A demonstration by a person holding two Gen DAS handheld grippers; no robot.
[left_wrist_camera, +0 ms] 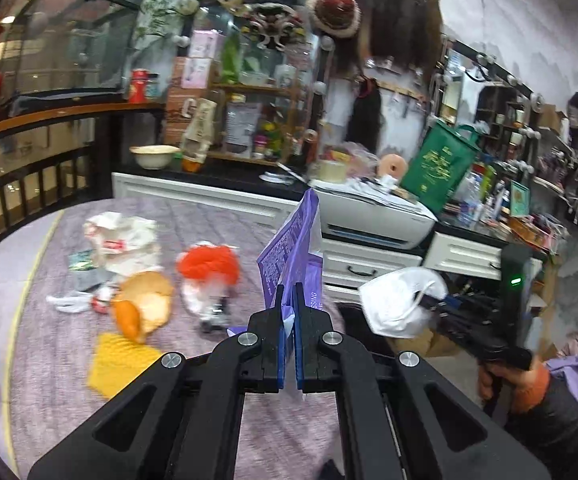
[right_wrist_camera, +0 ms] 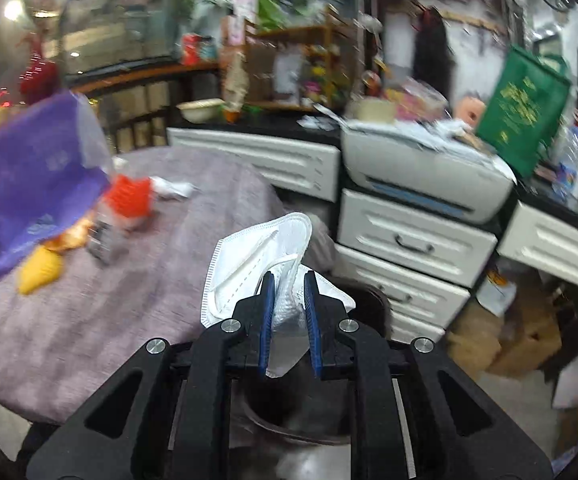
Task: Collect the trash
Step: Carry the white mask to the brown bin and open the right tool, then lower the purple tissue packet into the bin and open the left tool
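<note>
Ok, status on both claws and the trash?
Left claw shut on purple packet. Right claw shut on mask. More trash on table.

Purple packet [left_wrist_camera: 291, 248], at twelve o'clock above the left gripper [left_wrist_camera: 288, 300]: partial lettering "SSING". Gold print on the green bag [left_wrist_camera: 437, 168], at two o'clock: illegible.

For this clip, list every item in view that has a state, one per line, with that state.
Left claw: shut on the purple packet.
Purple packet: held upright above the table.
Right claw: shut on the white face mask.
White face mask: crumpled, lifted beside the table edge.
Orange net: lying on the table.
Yellow sheet: flat on the table.
Drawers: closed.
</note>
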